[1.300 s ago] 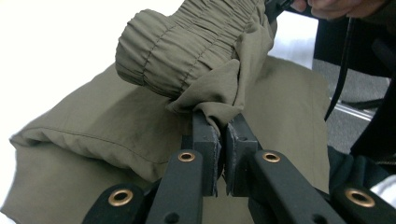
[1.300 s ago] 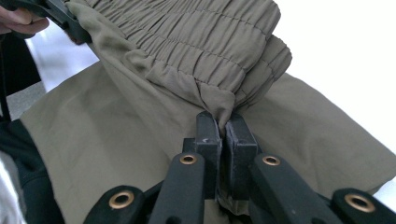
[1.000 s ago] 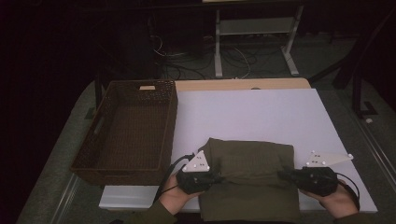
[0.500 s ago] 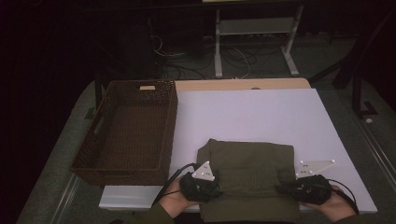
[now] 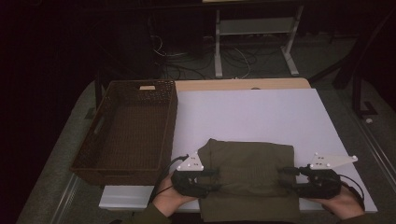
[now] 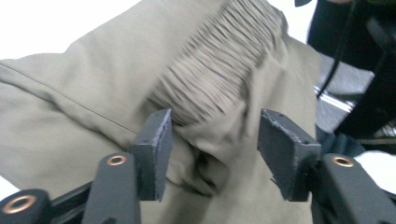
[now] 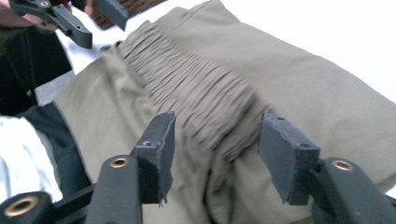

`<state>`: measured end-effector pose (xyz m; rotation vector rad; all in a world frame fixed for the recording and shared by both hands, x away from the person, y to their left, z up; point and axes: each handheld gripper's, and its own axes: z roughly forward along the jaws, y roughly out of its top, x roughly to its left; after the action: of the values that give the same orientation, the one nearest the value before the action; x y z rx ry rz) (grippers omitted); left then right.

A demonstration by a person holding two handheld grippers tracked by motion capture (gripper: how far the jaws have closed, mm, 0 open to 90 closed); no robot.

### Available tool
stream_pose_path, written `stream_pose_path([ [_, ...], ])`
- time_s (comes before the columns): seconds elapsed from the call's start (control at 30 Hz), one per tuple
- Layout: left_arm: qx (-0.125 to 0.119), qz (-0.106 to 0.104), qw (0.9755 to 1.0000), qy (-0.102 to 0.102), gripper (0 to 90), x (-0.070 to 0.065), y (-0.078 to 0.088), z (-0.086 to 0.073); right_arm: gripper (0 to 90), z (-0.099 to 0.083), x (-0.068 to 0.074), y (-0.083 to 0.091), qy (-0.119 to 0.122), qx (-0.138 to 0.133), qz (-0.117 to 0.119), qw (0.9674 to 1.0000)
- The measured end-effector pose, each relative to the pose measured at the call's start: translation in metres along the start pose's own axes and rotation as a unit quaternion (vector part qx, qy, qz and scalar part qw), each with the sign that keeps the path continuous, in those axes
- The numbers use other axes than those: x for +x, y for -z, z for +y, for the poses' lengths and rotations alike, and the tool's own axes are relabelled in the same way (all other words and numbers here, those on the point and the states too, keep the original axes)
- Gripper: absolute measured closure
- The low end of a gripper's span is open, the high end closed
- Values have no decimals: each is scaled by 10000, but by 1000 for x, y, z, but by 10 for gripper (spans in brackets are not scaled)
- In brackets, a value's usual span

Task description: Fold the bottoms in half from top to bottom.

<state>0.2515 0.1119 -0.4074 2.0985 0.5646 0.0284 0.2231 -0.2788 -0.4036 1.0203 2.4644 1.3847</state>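
High view: both tongs (image 5: 212, 176) (image 5: 286, 179) apart, just opening, at folded garment's (image 5: 250, 163) side edges.

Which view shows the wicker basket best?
The high view: the whole wicker basket sits left of the olive garment, its inside open to the camera. The right gripper view catches just a brown corner at the top edge; the left gripper view looks at the garment.
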Motion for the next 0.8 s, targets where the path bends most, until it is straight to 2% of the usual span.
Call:
stream_pose_path([
  [0.1,-126,186,9997,56,546,6,1,7,563,5,-9,-2,-117,-27,-92,9999],
  [0.2,-262,358,9989,150,647,15,-2,14,642,11,-18,-9,-223,56,-364,9991],
  [0.3,-198,512,9984,140,742,23,-11,20,738,16,-28,-18,-276,123,-477,9984],
  [0.37,-125,536,9984,159,805,28,-17,23,800,18,-35,-27,-293,250,-476,9981],
  [0.47,29,602,9980,197,886,38,-29,24,885,21,-41,-41,-206,441,-545,9973],
  [0.53,150,634,9976,238,891,44,-36,22,893,20,-44,-48,-154,519,-611,9967],
  [0.6,251,624,9974,256,891,47,-39,18,894,17,-46,-52,-250,556,-556,9966],
  [0.7,350,527,9976,298,890,47,-42,12,893,11,-47,-55,-324,631,-477,9963],
  [0.8,432,410,9979,266,889,46,-46,9,893,8,-47,-57,-300,731,-442,9959],
])
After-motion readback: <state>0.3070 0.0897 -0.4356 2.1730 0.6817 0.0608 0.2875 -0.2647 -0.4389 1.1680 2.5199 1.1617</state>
